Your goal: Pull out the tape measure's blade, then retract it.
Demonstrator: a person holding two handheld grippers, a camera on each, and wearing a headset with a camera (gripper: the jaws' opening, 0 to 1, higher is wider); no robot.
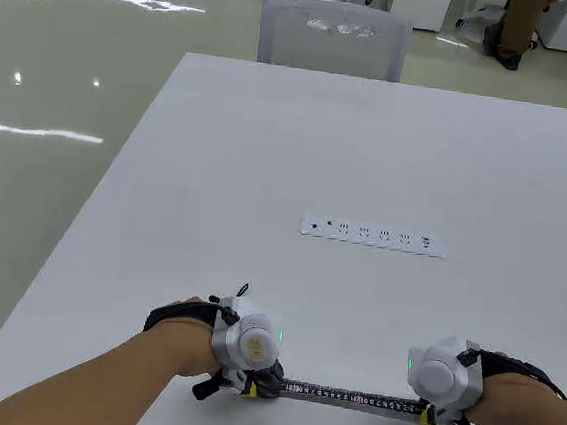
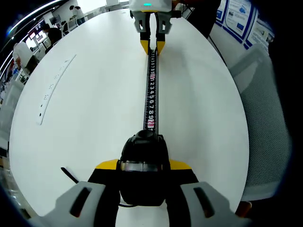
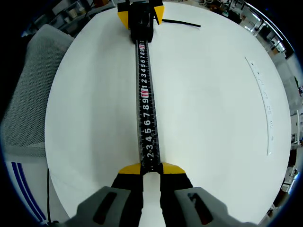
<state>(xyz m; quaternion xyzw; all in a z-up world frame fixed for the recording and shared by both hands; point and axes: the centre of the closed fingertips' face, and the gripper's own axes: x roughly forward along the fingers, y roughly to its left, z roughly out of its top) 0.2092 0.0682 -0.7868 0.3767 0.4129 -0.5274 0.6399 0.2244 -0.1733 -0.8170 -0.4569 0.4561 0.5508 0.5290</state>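
I have the left gripper clamped on the black, rounded plastic tape measure case. Its yellow-tipped fingers press the case from either side, so the case sits squarely between them. I cannot tell whether it rests on the white table or hangs just above it. From the case's mouth the black blade with white numerals runs straight out across the tabletop to the right gripper. There my two fingers are closed on the blade's end, pinching it at the lowest numbers, and the strip passes out between the yellow tips. In the head view the blade lies level between both grippers, close to the table's near edge. A white power strip lies well apart, farther up the table. A grey mesh chair stands at the far edge.
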